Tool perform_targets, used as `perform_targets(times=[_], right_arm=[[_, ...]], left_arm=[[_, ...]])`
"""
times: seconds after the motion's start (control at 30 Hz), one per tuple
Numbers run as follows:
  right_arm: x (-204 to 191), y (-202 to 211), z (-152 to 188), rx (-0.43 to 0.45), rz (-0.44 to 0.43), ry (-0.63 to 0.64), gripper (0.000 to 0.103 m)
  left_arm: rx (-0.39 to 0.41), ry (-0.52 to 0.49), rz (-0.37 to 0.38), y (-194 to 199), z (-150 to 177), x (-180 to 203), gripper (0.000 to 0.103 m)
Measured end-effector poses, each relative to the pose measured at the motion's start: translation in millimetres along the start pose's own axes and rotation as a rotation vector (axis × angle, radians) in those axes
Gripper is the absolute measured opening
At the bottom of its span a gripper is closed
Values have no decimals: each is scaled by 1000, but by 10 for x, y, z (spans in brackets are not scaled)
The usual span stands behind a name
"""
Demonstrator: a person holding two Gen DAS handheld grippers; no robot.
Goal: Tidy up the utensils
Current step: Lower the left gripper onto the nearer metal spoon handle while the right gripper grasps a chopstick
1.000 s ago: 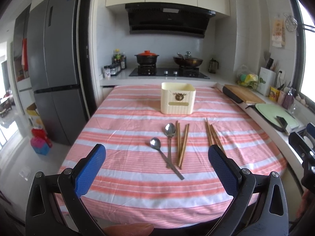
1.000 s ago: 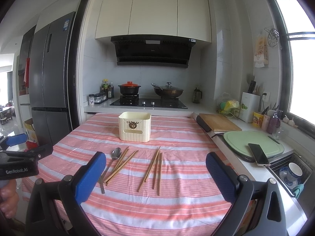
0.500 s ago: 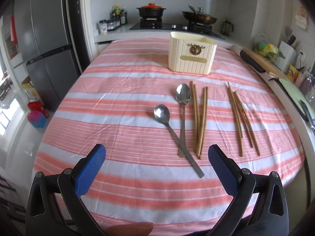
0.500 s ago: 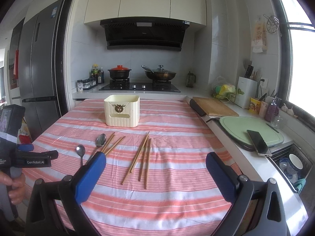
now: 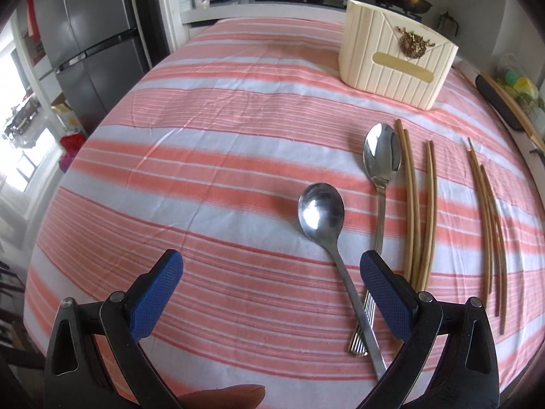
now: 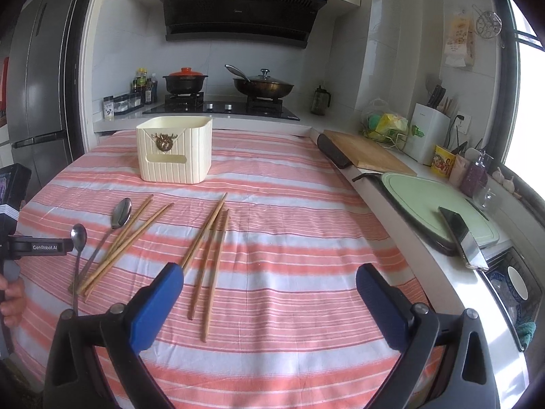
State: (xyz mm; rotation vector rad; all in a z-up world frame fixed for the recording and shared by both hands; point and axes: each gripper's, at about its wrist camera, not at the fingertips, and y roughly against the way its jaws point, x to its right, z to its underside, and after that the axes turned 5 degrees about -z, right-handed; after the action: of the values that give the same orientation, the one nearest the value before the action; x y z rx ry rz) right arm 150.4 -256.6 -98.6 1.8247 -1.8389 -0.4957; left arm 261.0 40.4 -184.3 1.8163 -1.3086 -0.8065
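Left wrist view: the small spoon (image 5: 322,216) is lying bowl-up on the striped surface (image 5: 211,156), its handle running back toward the camera and passing just inside the right blue finger.
Spoon crossing: its handle is lying over the tail of the larger spoon (image 5: 381,156), which is resting just beside it on the right.
Chopsticks: one bundle of chopsticks (image 5: 417,201) is lying beside the larger spoon; a second chopstick group (image 5: 487,218) is sitting farther right, apart from the first.
Holder: the cream utensil box (image 5: 391,58) is standing upright at the far side of the surface, well apart from the utensils.
Left gripper (image 5: 270,272): its fingers are spread wide and holding nothing, hovering low over the small spoon's handle.
Right gripper (image 6: 269,286): its fingers are likewise released and empty, hanging above the near edge with the second chopstick group just ahead.
Step in hand: judging by the pose, the left gripper is lining up on the small spoon.
Doing it well: shifting right so the handle is sitting midway between the fingers, closing on the neck ahead of the crossing so the larger spoon is not being pinched too, then lifting straight before carrying it to the box.
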Motion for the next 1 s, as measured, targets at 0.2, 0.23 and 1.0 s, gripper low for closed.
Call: perform_targets(times=[0.2,0.23,1.0], right_arm=[[-83,-163,-89,-17,0,32,103],[-97,-182,-99,-20,1,36,103],[-146,-479,-88,-101,-35,15,103]], left_arm=[[-25,10,-4,-71,-5,-3,103],[-29,14,-2,-75,-10,-7,103],[-44,-126,4,-135,101,-68,103]])
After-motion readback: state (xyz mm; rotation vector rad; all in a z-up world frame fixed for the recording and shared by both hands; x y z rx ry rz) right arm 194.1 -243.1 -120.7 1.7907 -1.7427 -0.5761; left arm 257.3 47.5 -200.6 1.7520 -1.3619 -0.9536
